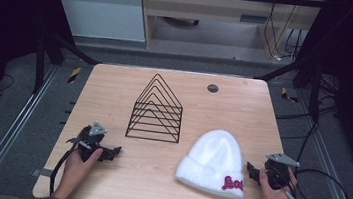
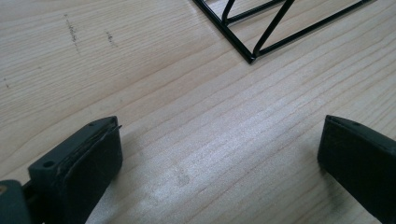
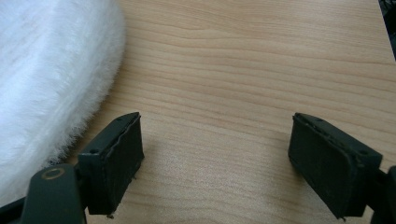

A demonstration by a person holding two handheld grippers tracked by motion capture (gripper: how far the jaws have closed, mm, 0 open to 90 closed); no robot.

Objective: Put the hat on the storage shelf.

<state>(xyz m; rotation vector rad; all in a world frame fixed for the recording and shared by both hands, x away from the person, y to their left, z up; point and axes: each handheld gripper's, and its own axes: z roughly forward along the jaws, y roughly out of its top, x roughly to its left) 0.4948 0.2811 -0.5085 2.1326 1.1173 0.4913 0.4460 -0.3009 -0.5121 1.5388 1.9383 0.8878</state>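
A fluffy white beanie [image 1: 214, 160] with red lettering on its cuff lies on the wooden table [image 1: 115, 87], right of centre near the front. A black wire rack [image 1: 156, 110] shaped like nested triangles stands at the table's middle. My left gripper [image 1: 110, 152] rests at the front left, open, with bare wood between its jaws; a corner of the rack [image 2: 252, 46] lies ahead of it. My right gripper [image 1: 252, 171] sits at the front right, open and holding nothing, with the beanie [image 3: 51, 74] just to the left of its left jaw.
A small dark round disc [image 1: 212, 88] is set into the table at the back right. Cables [image 1: 325, 192] trail off the right edge onto the floor. Bare wood lies between the rack and the front edge.
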